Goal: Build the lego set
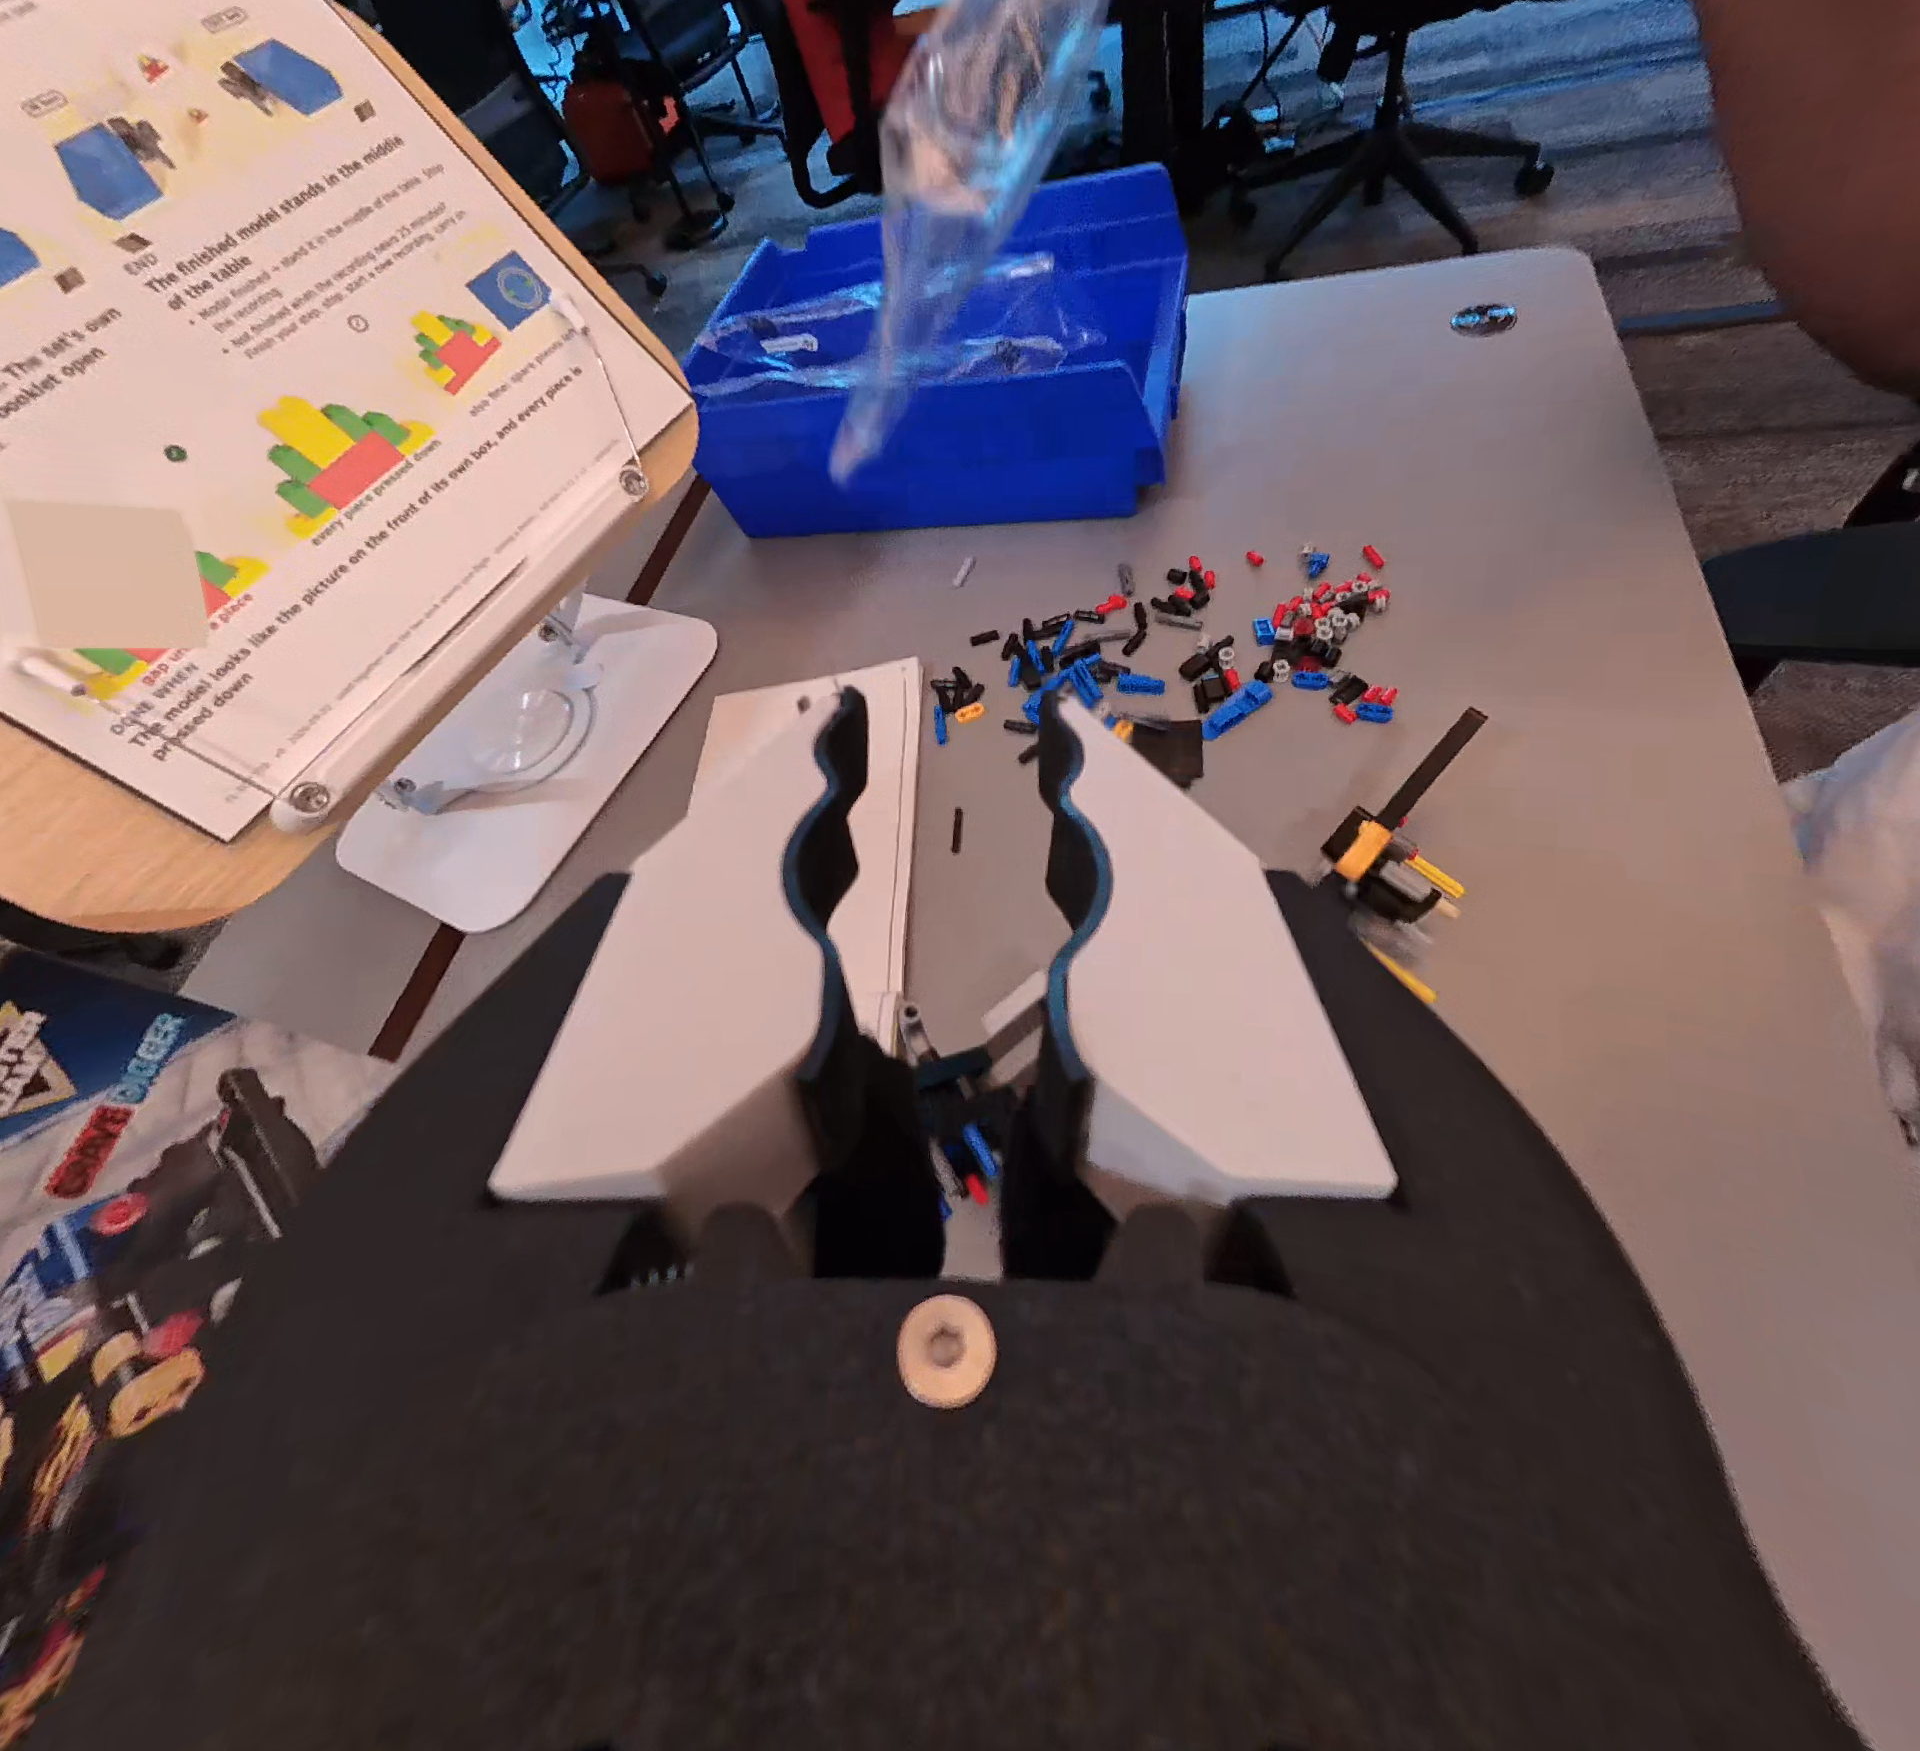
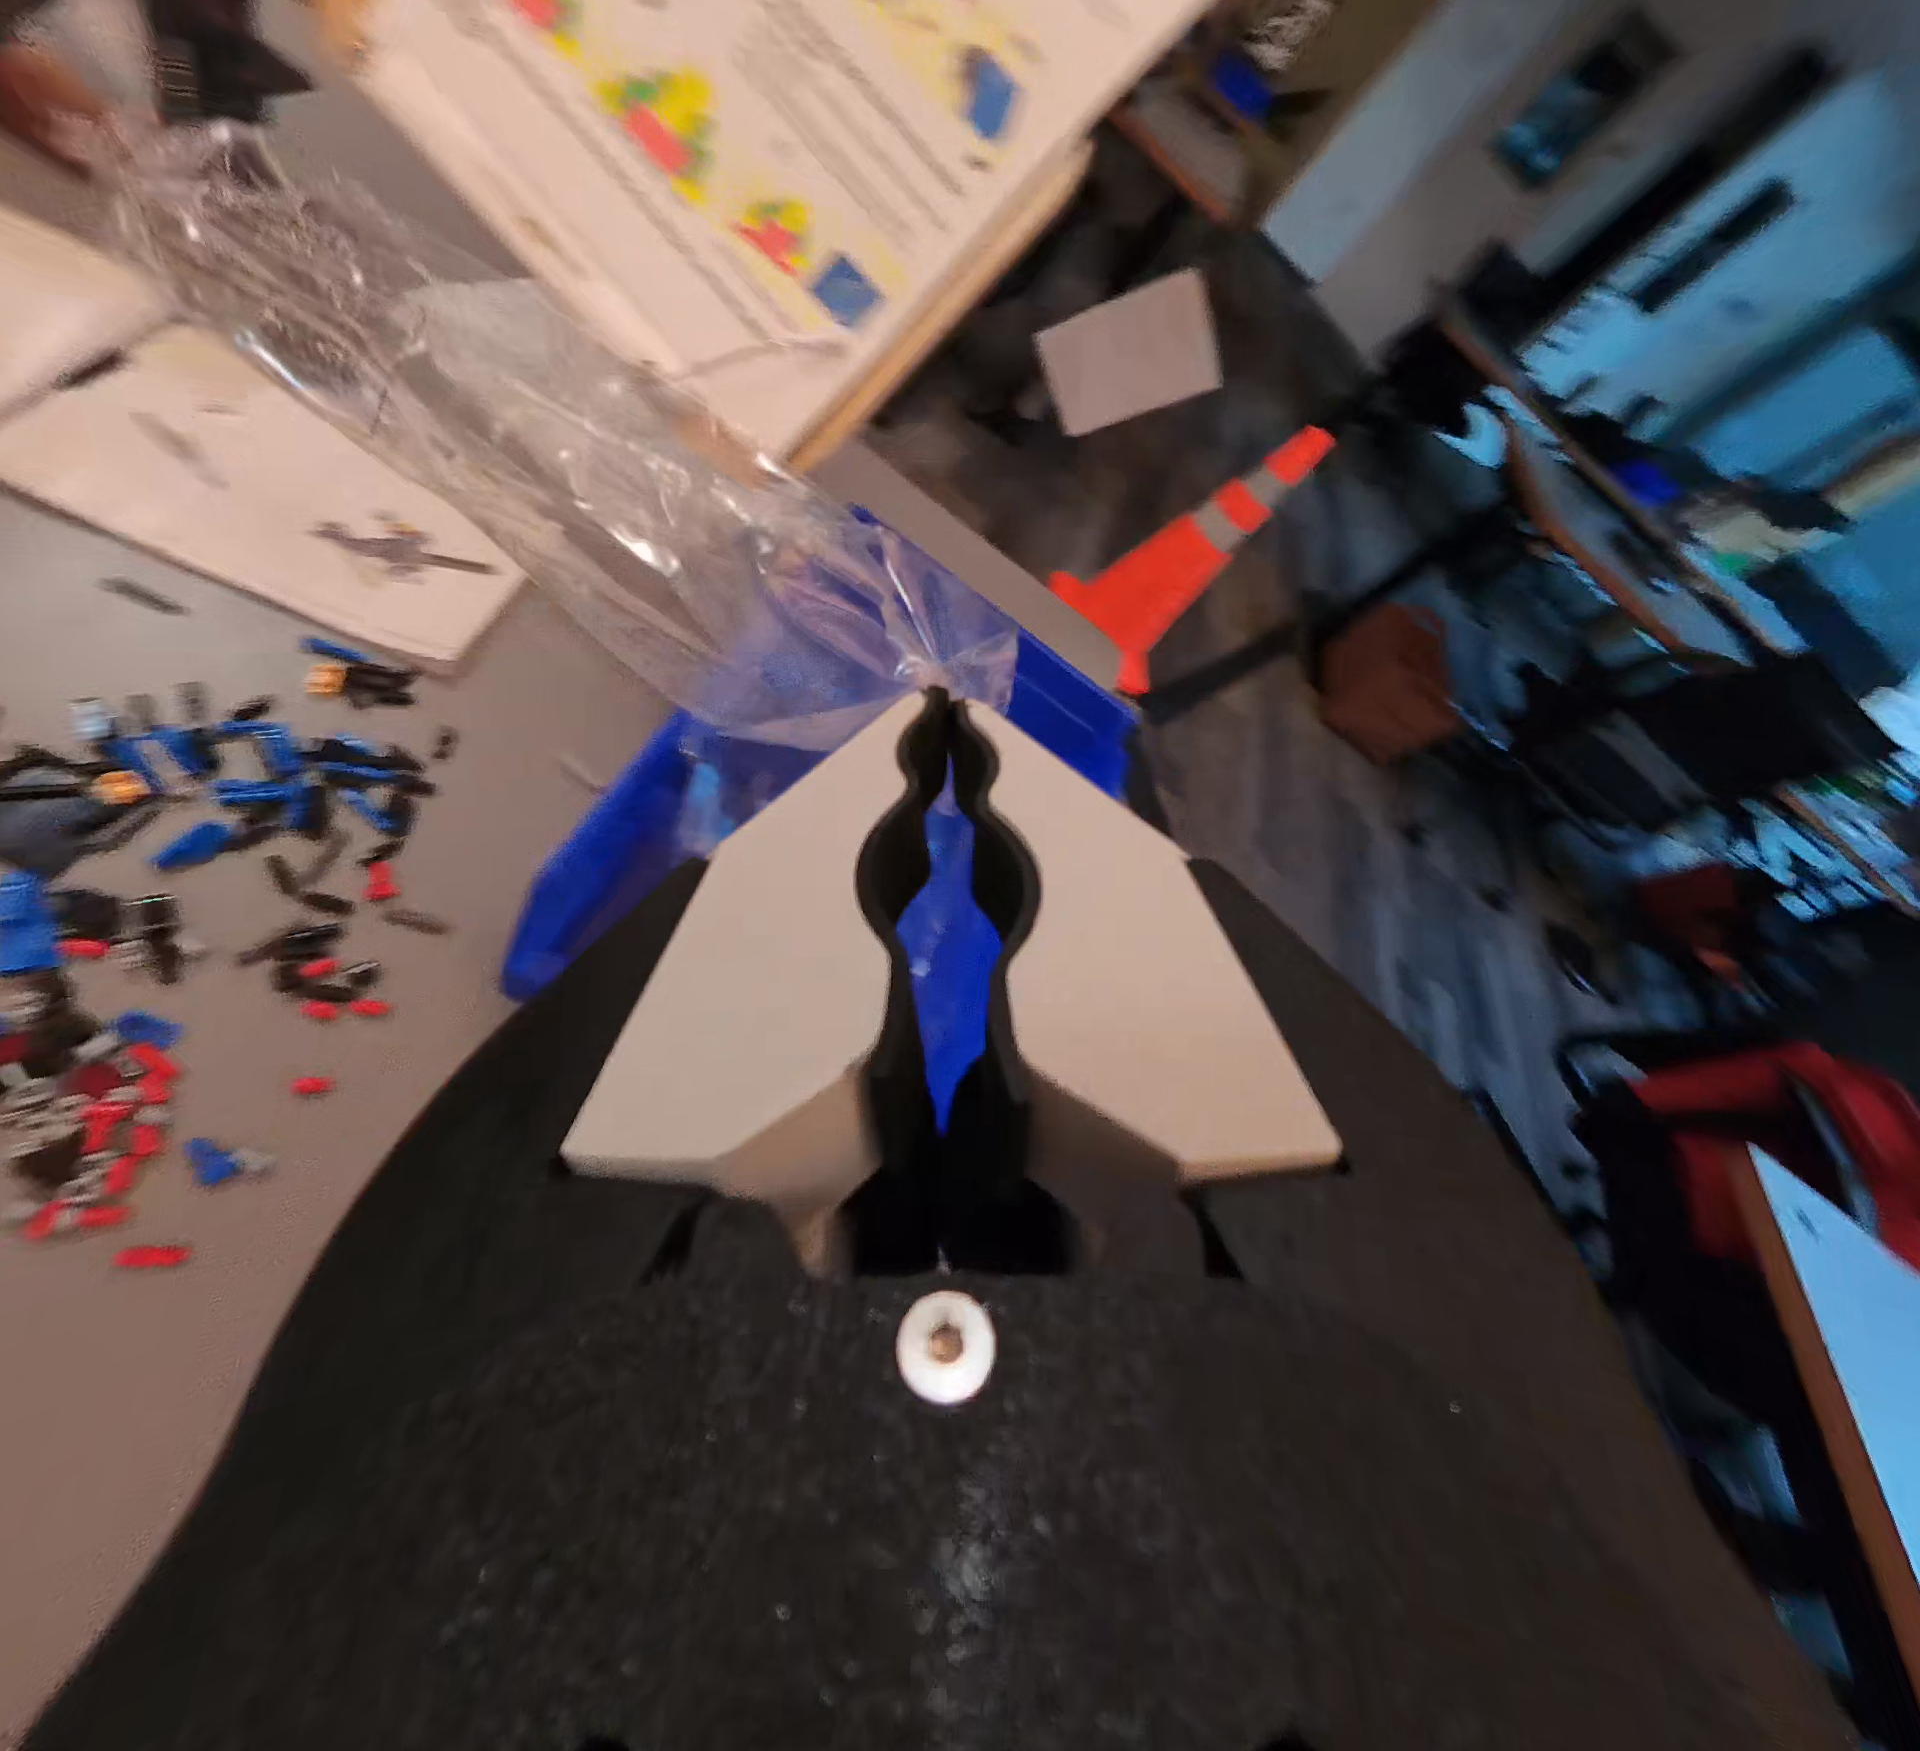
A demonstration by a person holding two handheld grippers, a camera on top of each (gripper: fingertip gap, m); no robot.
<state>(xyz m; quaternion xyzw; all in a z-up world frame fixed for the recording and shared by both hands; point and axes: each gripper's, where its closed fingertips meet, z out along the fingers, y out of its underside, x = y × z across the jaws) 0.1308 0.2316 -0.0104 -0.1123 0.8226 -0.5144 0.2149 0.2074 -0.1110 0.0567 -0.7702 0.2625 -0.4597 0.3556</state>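
Observation:
A heap of small loose black, blue, red and grey pieces (image 1: 1174, 652) lies on the grey table (image 1: 1455, 1182); it also shows blurred in the right wrist view (image 2: 156, 922). My left gripper (image 1: 951, 714) is open and empty, low over the table near a white booklet (image 1: 831, 766). My right gripper (image 2: 940, 704) is shut on the corner of an empty clear plastic bag (image 2: 520, 413). The bag (image 1: 987, 143) hangs in the air above the blue bin (image 1: 935, 454). A small yellow and black sub-assembly with a black axle (image 1: 1392, 839) lies to the right.
An instruction sheet on a tilted wooden stand (image 1: 312, 299) stands at the left on a white base (image 1: 520, 787). The set's box (image 1: 114, 1286) lies at the near left. More clear bags lie in the blue bin. Office chairs, desks and an orange cone (image 2: 1195, 548) stand beyond the table. The tips of one gripper are about 35 cm away from the tips of the other.

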